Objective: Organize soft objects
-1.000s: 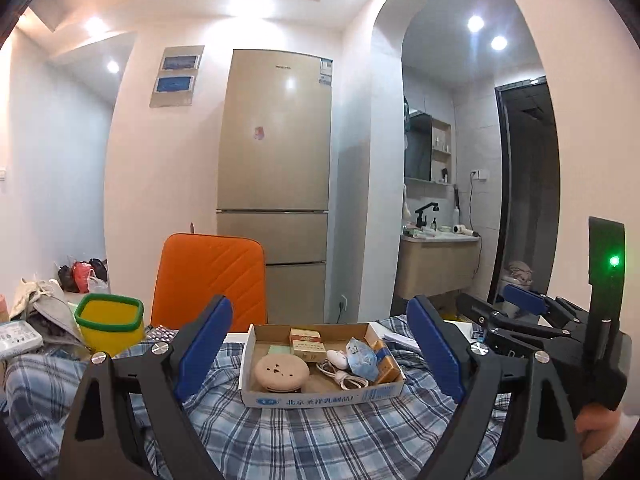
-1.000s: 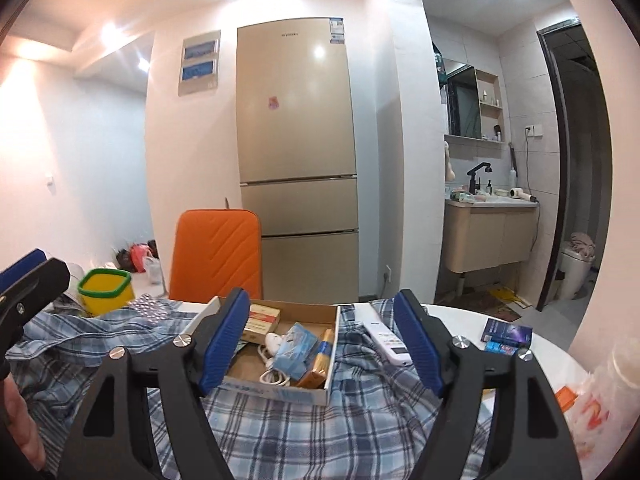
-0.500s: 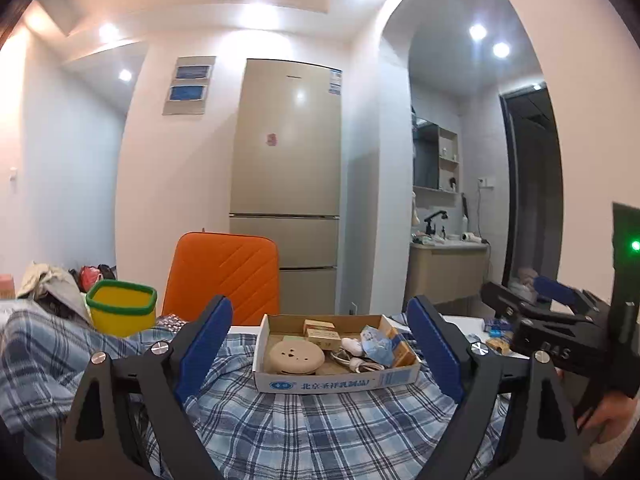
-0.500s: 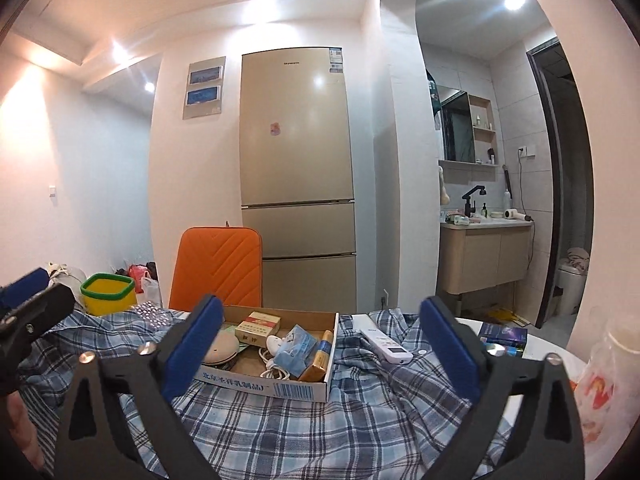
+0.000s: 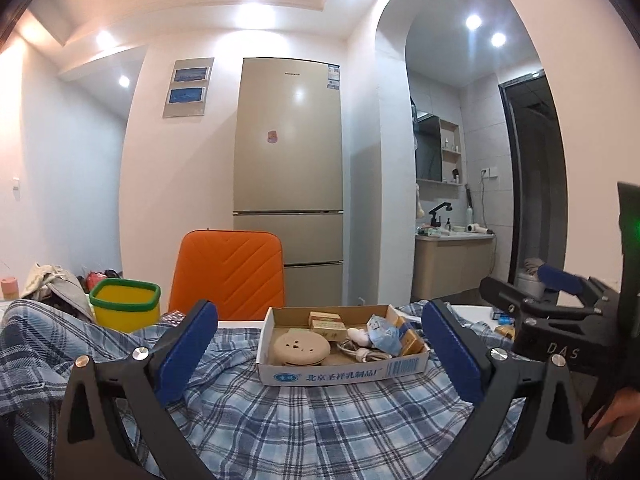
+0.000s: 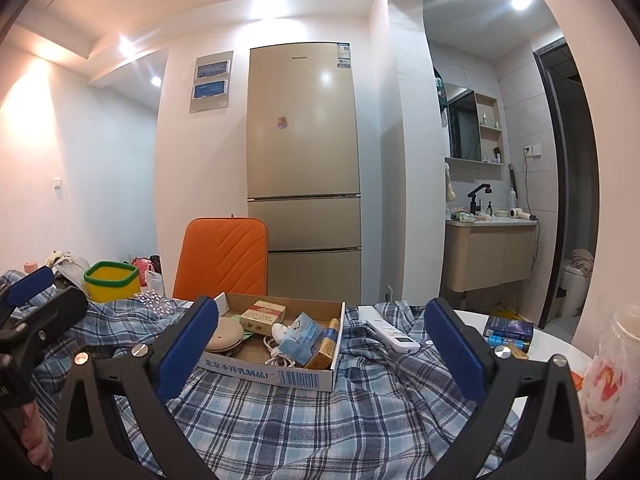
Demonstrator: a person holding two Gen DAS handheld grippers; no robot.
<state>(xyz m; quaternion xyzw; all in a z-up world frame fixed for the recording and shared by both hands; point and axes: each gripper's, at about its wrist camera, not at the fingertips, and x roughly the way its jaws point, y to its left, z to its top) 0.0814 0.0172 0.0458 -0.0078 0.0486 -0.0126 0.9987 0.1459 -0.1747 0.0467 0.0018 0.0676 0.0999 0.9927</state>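
Both grippers wide over plaid shirt (image 5: 320,420) (empty)

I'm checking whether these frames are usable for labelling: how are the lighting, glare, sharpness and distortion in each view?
Left wrist view: ceiling spotlights bloom white, the fridge door shows a soft glare patch, fisheye bends the walls, dark corners; the plaid shirt and cardboard box are sharp. Right wrist view: same bloom and curvature, glare on the fridge, box print readable.
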